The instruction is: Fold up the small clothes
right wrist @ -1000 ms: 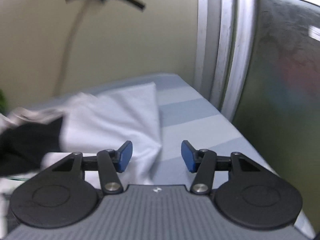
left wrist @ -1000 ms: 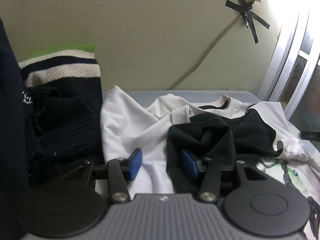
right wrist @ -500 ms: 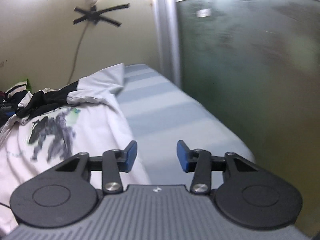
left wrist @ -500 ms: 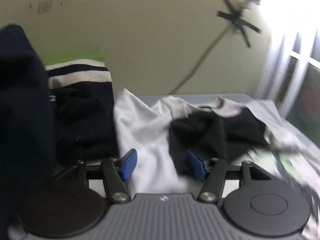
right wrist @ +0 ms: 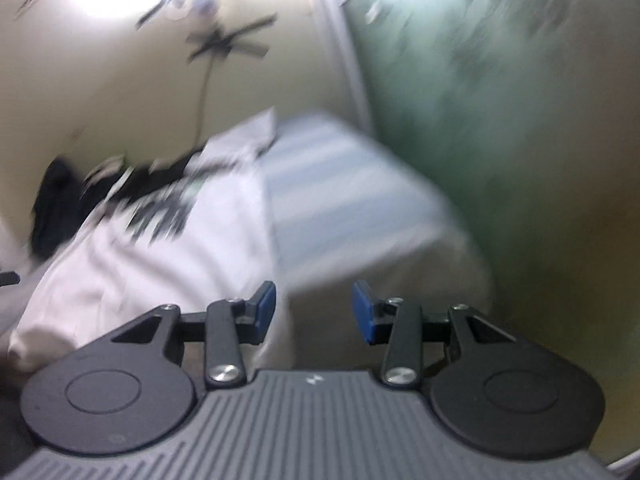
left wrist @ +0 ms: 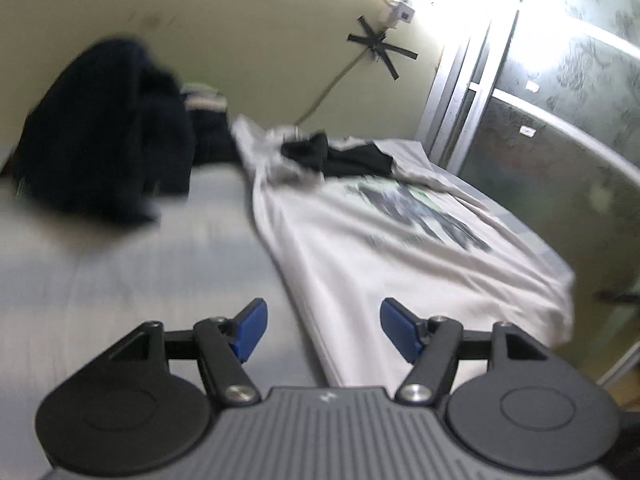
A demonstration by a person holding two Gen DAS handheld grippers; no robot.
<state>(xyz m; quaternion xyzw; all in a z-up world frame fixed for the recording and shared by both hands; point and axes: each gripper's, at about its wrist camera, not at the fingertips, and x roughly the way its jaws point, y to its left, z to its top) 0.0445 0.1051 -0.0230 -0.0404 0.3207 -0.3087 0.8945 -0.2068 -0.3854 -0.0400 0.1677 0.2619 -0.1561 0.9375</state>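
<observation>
My left tongs (left wrist: 320,330) hang over the bed (left wrist: 120,280), blue pads spreading wider right now, nothing between them; the near edge of the white T-shirt (left wrist: 400,248) lies just beyond and below the gap. That T-shirt is spread flat along the bed's right side, its dark print (left wrist: 420,216) facing up, black collar and shoulder panels (left wrist: 340,156) at the far end toward the wall. Left of the shirt's collar end sits a heap of dark navy clothes (left wrist: 108,132), with a striped knit piece (left wrist: 204,100) behind it, all blurred. Black tape strips (left wrist: 380,46) hold a cable to the wall above the shirt.

My right tongs (right wrist: 314,312) hover past the shirt's right side, pads apart and empty, over the near corner of the striped blue sheet (right wrist: 340,200). From here the white T-shirt (right wrist: 160,264) lies to the left of the pads, one pad close to its hem; smeared, so I cannot tell if they touch
</observation>
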